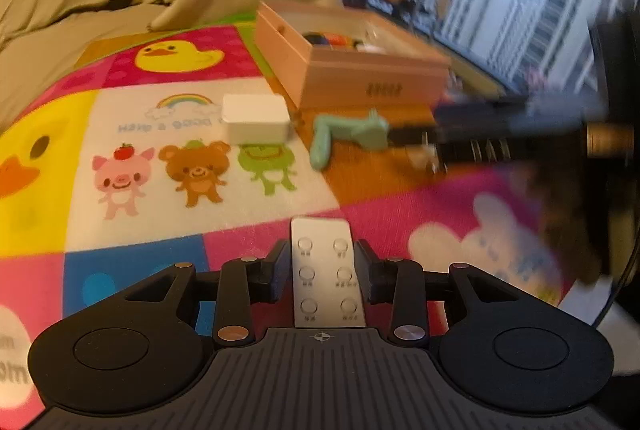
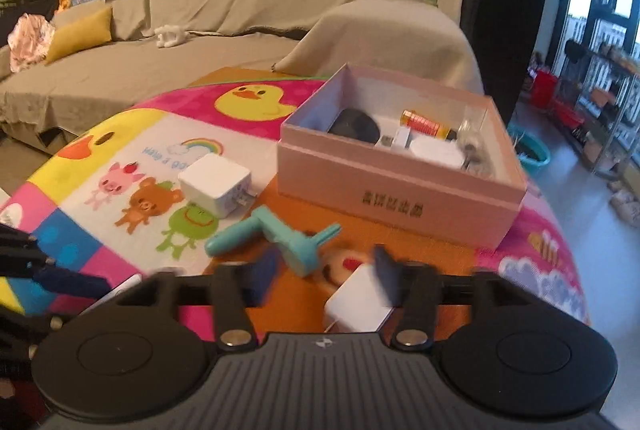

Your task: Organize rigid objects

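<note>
On the worktop (image 2: 400,222), covered by a cartoon mat (image 2: 120,157), the pink box (image 2: 396,189) stands far right, lid off, already holding a dark disc, an orange bottle and some small white items. Loose near it: a white charger (image 2: 216,183) left of the box, and a teal handle (image 2: 276,236) just nearer.

Left tool (image 1: 323,270): fingers sit close on either side of a silver remote (image 1: 326,270); it looks grasped, well short of the box.

Right tool (image 2: 324,270): spread wide, motion-blurred, a white adapter (image 2: 360,304) between its fingers but not clamped.

Step in hand, as judged: gathering loose items into the box. Next: left carries the remote far-right over the box rim and releases; right must close squarely on the adapter before lifting.
</note>
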Tool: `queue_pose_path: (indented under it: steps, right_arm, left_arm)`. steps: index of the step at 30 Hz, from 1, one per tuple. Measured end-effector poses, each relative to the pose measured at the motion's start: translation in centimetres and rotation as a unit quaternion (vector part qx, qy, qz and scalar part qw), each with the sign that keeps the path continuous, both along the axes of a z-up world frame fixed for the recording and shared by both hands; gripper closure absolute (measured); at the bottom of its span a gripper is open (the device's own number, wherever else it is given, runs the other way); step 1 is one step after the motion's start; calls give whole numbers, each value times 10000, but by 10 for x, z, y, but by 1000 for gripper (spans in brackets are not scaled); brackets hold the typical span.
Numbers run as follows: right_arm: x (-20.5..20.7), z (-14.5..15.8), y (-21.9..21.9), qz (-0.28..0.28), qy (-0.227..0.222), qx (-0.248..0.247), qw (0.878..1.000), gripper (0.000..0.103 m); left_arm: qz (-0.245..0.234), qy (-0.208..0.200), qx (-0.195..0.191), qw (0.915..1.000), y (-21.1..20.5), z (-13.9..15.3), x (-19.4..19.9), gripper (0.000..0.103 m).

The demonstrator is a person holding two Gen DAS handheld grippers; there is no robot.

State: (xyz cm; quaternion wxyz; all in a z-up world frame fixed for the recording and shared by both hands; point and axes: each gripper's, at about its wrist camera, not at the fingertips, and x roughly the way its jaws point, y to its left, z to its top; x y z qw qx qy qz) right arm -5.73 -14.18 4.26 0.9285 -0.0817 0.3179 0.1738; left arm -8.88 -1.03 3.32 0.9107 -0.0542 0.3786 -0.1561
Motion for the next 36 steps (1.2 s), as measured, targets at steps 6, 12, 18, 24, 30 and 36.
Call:
queue_pose_path:
  steps: [6,12,18,24,30,36]
  right_arm:
    - [-10,-14,12,2,-388,-522,9979,29]
    - [-1,-20,7,-572,-720,-1084,9898,29]
    - [-15,-13,12,71,-684,-622,9957,25]
    - [-5,-23,25,-55,-826,-1283,9883,25]
    - [11,-32,-2,-754,-883,-1721,9782,26]
    - [-5,-12,-7,-74,-382,-326,9987,20]
  left_arm:
    - [-329,-301,884,9951,-27,-1,-12,63]
    - [-325,-417,1288,9903,-40,-4,-14,63]
    - [-238,-521,1622,9851,-36,-10,-11,51]
    - [8,-401,1337,9902,-16,-10,-1,46]
    - [-194,-290,817,9960,-16,-10,-4,45]
    - [-141,-485,938,9943,-28,-15,-9,45]
